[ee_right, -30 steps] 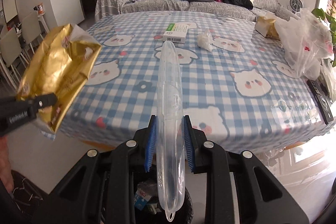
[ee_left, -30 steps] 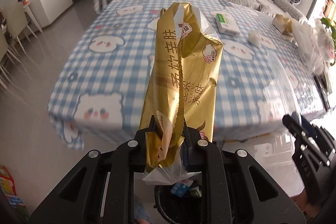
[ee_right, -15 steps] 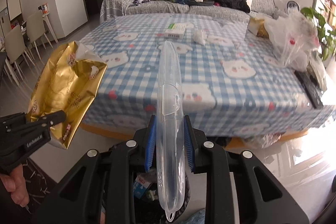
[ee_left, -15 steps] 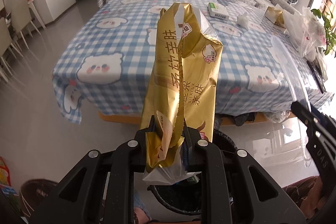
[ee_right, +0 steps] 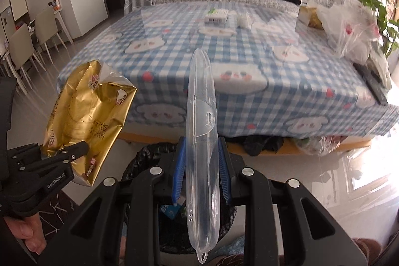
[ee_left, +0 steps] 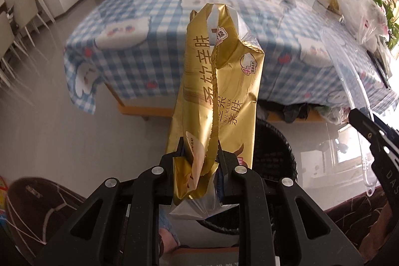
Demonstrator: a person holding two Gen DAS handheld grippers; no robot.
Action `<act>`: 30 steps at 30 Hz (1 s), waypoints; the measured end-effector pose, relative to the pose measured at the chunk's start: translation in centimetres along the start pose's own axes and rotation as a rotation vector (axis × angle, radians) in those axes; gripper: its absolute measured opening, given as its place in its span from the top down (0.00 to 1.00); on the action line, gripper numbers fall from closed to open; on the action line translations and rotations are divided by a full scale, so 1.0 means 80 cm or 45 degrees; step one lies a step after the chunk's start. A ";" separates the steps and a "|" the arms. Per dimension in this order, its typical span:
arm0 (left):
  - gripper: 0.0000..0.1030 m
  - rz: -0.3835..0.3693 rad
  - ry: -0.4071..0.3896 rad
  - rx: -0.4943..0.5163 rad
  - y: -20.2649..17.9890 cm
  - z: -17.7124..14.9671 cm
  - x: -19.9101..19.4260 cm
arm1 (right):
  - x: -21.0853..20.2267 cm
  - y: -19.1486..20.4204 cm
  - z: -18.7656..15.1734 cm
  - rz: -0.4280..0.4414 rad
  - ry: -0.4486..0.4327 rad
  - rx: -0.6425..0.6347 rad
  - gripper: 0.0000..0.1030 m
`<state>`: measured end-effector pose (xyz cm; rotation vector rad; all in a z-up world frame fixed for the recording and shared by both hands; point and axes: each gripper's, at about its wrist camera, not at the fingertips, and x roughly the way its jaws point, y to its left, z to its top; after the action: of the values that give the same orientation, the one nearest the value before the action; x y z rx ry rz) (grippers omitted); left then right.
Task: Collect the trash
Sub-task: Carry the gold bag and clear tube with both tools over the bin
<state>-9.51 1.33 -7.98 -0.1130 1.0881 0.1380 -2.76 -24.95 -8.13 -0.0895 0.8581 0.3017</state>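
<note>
left tongs clamp the gold wrapper, light and crinkly; right tongs squeeze the stiff, slippery clear case mid-length, bin at 6 o'clock.

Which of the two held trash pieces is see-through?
The long clear plastic case in the right gripper; the left gripper holds an opaque gold foil wrapper.

Trash bin mostly hidden behind gripper bodies (contents unreadable); tablecloth pattern blurred.

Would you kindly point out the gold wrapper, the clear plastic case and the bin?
gold wrapper [ee_left: 219,96], left wrist view, printed middle.
clear plastic case [ee_right: 201,131], right wrist view, mid-body.
bin [ee_left: 276,141], left wrist view, black rim.
</note>
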 end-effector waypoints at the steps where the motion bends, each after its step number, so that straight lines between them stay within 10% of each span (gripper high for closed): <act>1: 0.81 -0.002 0.006 0.003 -0.001 -0.004 0.002 | 0.002 0.002 -0.003 -0.001 0.009 -0.002 0.77; 30: 0.81 0.009 0.215 0.013 -0.012 -0.055 0.122 | 0.109 0.021 -0.089 -0.085 0.277 -0.038 0.77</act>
<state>-8.75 0.22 -18.67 -0.1133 1.2579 0.1314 -3.10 -22.82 -19.27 -0.1810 1.0639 0.2451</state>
